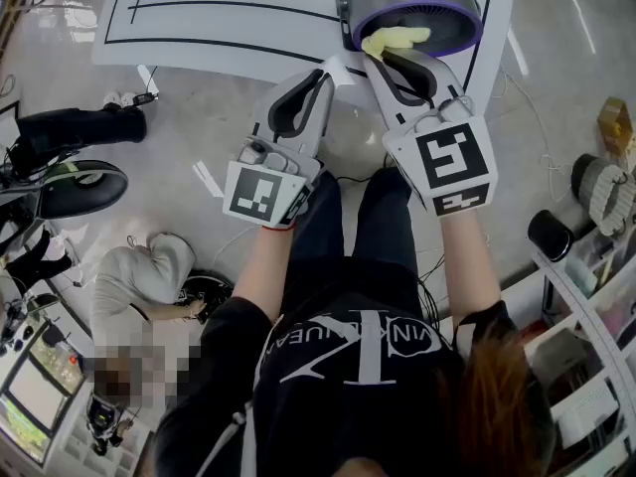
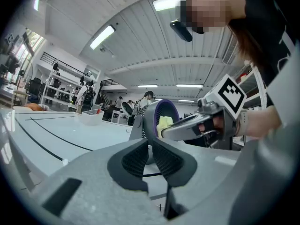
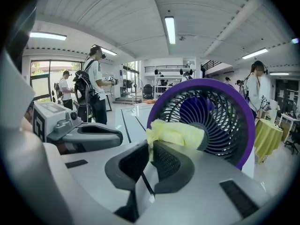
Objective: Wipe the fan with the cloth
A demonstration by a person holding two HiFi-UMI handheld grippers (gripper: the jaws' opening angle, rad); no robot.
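You work in big open lab hall, not home or shop. Overhead: ribbed white ceiling point(image 2: 140, 36) with long strip lights point(image 3: 169, 29). Far side: metal shelving racks point(image 2: 61, 90), railing point(image 3: 212, 63) of upper walkway. Other people point(image 3: 96, 86) stand about in head-mounted gear; one person point(image 1: 139, 281) sits on floor point(image 1: 199, 127) at your near left. In front of you: white tabletop point(image 1: 229, 28) marked with black lines. Near left on that glossy grey floor: monitors point(image 1: 35, 391), black office chair point(image 1: 70, 189). Near right: shelf unit point(image 1: 581, 306) with stored items.
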